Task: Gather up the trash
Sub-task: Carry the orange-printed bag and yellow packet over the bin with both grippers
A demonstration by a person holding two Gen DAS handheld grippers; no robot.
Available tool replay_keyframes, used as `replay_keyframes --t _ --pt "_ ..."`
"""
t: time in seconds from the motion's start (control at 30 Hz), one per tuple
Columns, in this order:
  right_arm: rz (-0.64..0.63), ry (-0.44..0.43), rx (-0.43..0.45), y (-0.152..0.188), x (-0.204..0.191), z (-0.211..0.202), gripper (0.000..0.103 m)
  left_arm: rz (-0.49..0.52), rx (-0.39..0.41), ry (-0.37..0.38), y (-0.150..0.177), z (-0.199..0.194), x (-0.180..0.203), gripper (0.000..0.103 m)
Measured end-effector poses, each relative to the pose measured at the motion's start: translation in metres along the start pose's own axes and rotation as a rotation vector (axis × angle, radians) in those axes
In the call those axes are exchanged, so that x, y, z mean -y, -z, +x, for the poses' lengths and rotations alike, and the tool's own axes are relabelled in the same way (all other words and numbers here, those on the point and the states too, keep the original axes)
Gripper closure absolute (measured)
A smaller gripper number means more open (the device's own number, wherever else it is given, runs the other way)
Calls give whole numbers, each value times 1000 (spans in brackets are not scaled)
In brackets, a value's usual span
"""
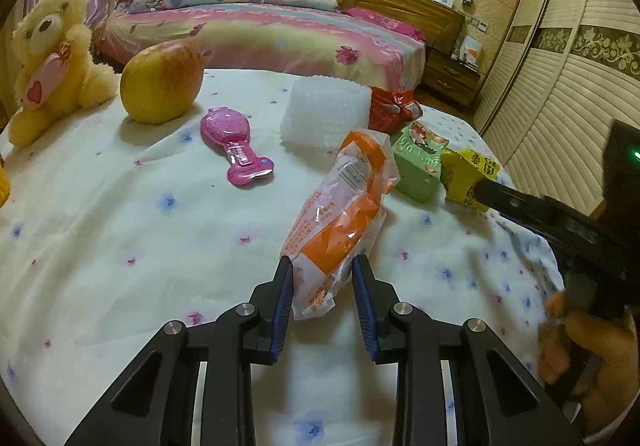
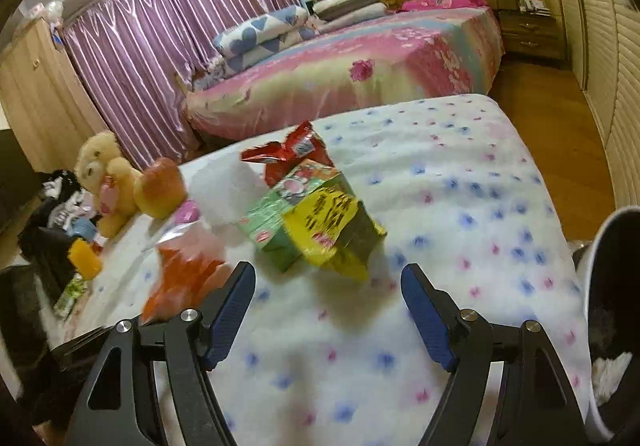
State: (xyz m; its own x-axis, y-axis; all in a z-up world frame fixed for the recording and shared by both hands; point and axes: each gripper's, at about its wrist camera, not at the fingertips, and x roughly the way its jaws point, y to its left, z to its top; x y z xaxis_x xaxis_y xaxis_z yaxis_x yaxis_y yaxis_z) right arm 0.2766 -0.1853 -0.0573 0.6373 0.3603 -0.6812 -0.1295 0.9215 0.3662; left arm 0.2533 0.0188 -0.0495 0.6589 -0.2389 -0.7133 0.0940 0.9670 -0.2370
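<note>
An orange-and-clear plastic wrapper (image 1: 340, 218) lies lengthwise on the flowered white cloth (image 1: 120, 246), its near end sitting between the blue pads of the left gripper (image 1: 322, 278). The jaws stand a little apart on either side of that end, close against the plastic but not visibly squeezing it. Just right of the wrapper's far end sit a green carton (image 1: 418, 170) and a yellow packet (image 1: 468, 178), touching each other. Behind them lies a crumpled red wrapper (image 1: 394, 108), next to a white bubble-wrap roll (image 1: 326, 114).

The right gripper (image 2: 328, 282) hovers over the cloth with its jaws wide apart and nothing between them; the yellow packet (image 2: 336, 230) and green carton (image 2: 280, 222) lie just beyond its tips, blurred. At the right edge of that view stands a white-rimmed bin (image 2: 600, 266).

Further left on the cloth lie a pink hairbrush (image 1: 236, 150), a yellow-red apple (image 1: 162, 80) and a yellow teddy bear (image 1: 52, 58). A bed with a pink floral cover (image 1: 280, 34) stands far behind.
</note>
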Motion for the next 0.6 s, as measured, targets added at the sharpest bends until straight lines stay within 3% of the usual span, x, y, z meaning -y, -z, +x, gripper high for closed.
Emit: replay_keyframes --t 0.07,0.13,0.17,0.2,0.23,0.6 --pt "7 -6 -14 -3 2 9 28 -2 0 6 -1 1 2 76" --pt "14 -1 -21 -5 5 14 39 -2 2 13 -2 3 4 76" --pt "15 5 -29 -6 6 16 66 -4 1 19 -2 3 5 76" --pt "19 0 -39 -6 6 18 82 -5 1 23 -2 3 6 76" --pt "22 -8 -43 -5 7 18 88 -4 2 26 -3 2 8 77" --pt "46 -55 12 22 18 -36 92 30 -1 96 8 -7 40 78"
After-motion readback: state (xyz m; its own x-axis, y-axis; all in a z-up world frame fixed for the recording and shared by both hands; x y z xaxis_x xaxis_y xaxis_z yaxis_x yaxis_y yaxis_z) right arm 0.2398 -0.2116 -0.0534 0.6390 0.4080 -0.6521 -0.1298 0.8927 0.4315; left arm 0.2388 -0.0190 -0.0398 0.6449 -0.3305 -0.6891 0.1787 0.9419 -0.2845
